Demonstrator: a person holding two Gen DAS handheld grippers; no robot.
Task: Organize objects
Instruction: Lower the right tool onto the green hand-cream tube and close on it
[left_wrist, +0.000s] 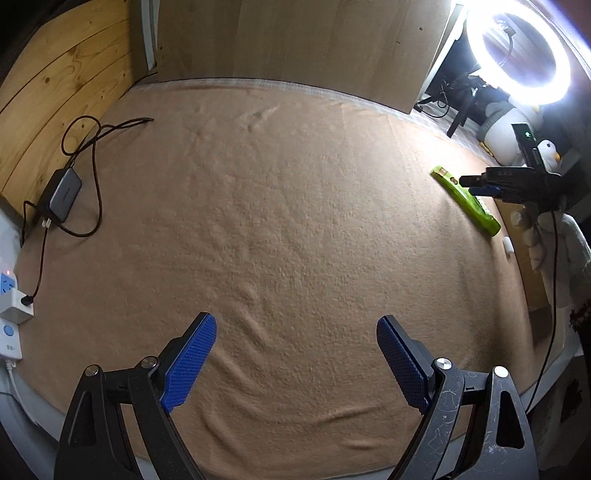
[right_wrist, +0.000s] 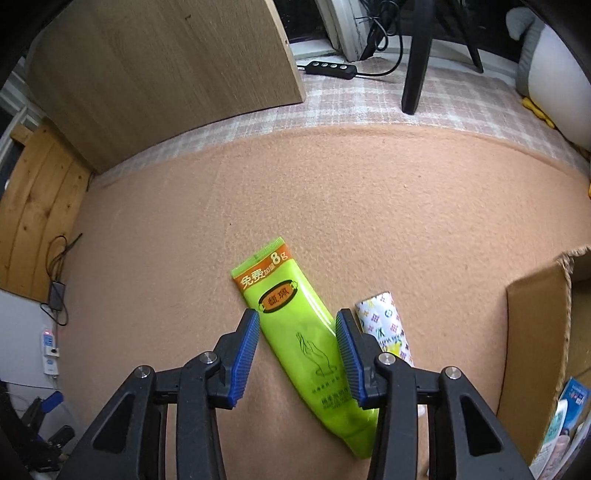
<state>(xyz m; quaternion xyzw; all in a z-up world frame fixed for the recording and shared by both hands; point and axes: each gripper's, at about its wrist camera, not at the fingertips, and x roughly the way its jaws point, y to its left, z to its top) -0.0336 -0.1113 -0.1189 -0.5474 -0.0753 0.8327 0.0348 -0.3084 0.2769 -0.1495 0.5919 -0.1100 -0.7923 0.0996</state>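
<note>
- Right wrist view shows your right gripper (right_wrist: 295, 354) pointing down over the lime-green plastic hand-cream tube (right_wrist: 295, 332), which lies flat on the peach fleece blanket (right_wrist: 369, 221).
- Its blue ribbed pads (right_wrist: 242, 354) straddle the tube's middle at a narrowed gap; the right-hand pad sits at the tube's edge, the left-hand one just beside it, and you have no firm squeeze on the tube yet.
- Just beside the tube, on its right, lies a small white patterned tube (right_wrist: 384, 325), partly hidden behind your gripper's finger.
- Further right of the tube stands a brown cardboard box (right_wrist: 535, 350) with colourful packets inside.
- Beyond the tube, a light wooden board (right_wrist: 166, 74) stands at the blanket's far edge.
- Left wrist view shows your left gripper (left_wrist: 295, 354) with jaws spread wide and nothing between them, over bare blanket well apart from the tube.
- From there, the tube sits far to the right under your other gripper, below a glowing ring light (left_wrist: 517, 55).
- Far left of the tube lie a grey charger block (left_wrist: 61, 192) and its black cable (left_wrist: 92, 147).
</note>
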